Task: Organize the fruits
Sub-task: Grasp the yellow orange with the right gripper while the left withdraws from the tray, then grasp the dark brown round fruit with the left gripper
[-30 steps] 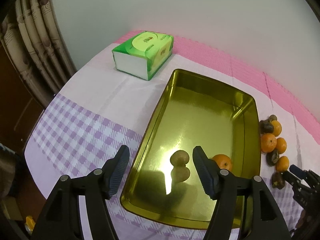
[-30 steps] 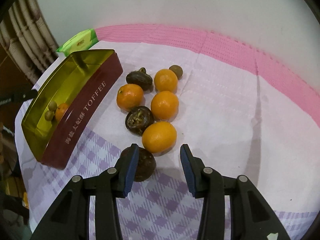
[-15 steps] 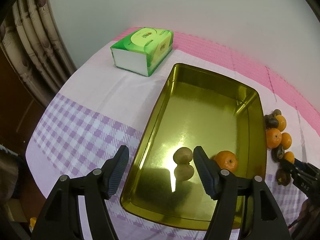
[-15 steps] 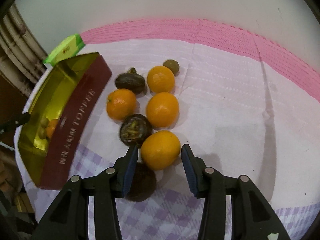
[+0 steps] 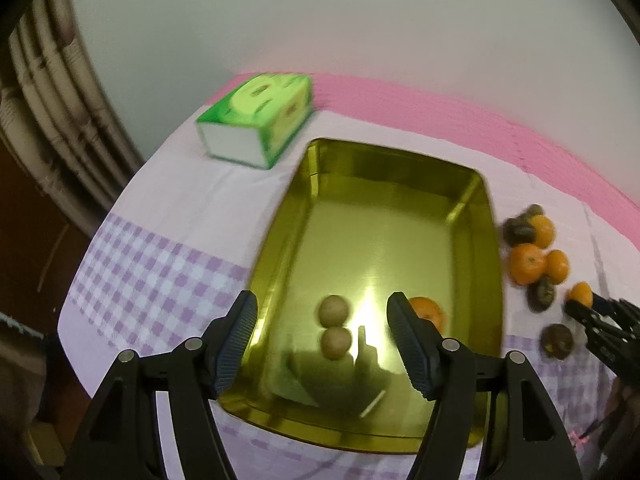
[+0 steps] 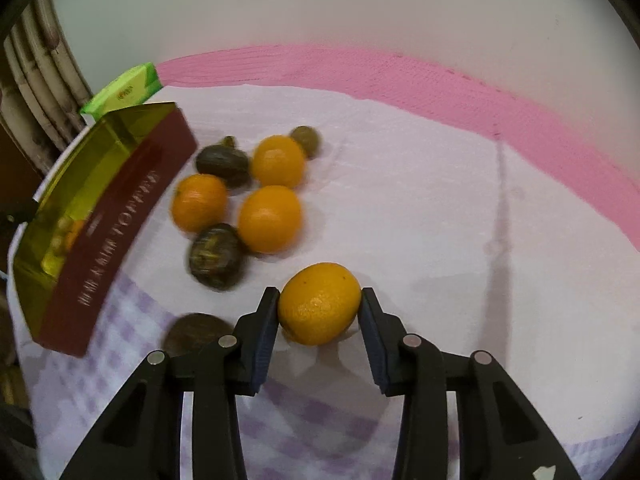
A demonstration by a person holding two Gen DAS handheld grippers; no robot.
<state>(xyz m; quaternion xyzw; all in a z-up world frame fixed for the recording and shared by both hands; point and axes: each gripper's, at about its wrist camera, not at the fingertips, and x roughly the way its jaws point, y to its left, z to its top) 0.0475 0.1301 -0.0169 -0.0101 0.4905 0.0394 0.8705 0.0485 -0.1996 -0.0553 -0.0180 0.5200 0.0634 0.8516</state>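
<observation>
With the right gripper (image 6: 320,312) just closing on the round orange citrus fruit (image 6: 320,303) at lower centre, its smooth skin could slip free; the left gripper (image 5: 322,340) hangs spread and empty over the gold metal tin (image 5: 384,216).

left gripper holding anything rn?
No, the left gripper hangs open over the gold tin, its pads apart and clear of the small brown fruit on the tin floor below.
</observation>
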